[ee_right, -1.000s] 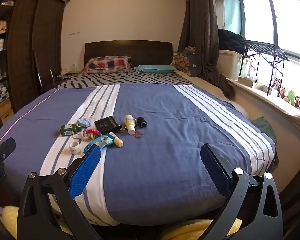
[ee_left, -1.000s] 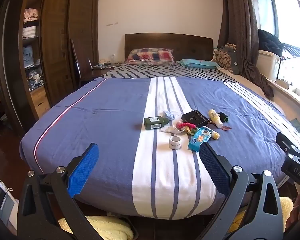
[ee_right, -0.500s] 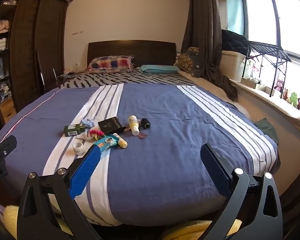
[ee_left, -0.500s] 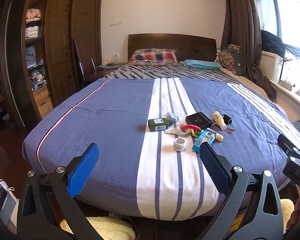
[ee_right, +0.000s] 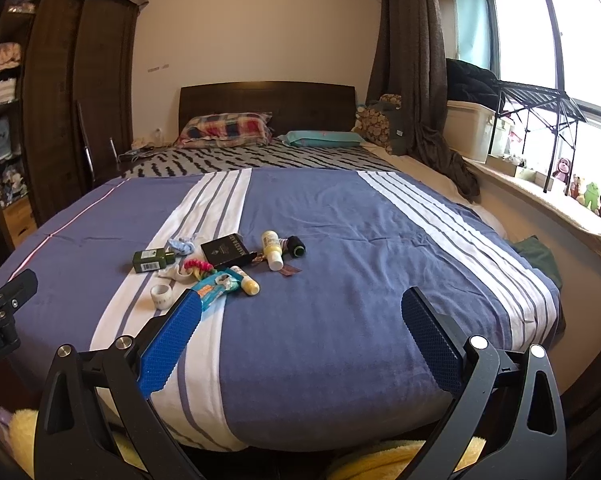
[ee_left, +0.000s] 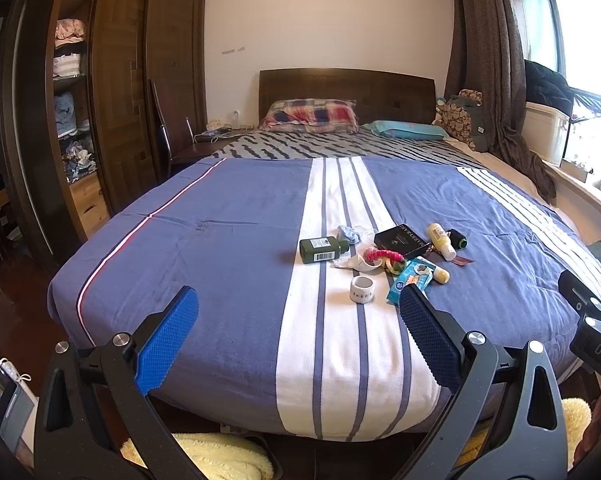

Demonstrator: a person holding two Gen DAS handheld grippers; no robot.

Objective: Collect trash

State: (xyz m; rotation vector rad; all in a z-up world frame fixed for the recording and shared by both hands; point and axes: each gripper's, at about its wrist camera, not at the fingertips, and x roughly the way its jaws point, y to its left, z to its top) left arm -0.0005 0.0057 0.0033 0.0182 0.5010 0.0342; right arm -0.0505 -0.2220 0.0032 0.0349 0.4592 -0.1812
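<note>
2 grippers: left gripper (ee_left: 298, 334) and right gripper (ee_right: 300, 334), both wide open, both empty, at the bed's foot.
Trash: small pile (ee_left: 384, 256) on bed (ee_left: 220, 240), well beyond both.

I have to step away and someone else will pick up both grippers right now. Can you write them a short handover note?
Left gripper: open, empty, held short of the foot of the bed.
Right gripper: open, empty, also short of the bed.
Clutter sits in one cluster on the bedspread: green bottle, black box, yellow bottle, tape roll, blue wrapper, crumpled tissue.
Done: nothing is picked up.
Left: all collecting. No bin is visible.
</note>
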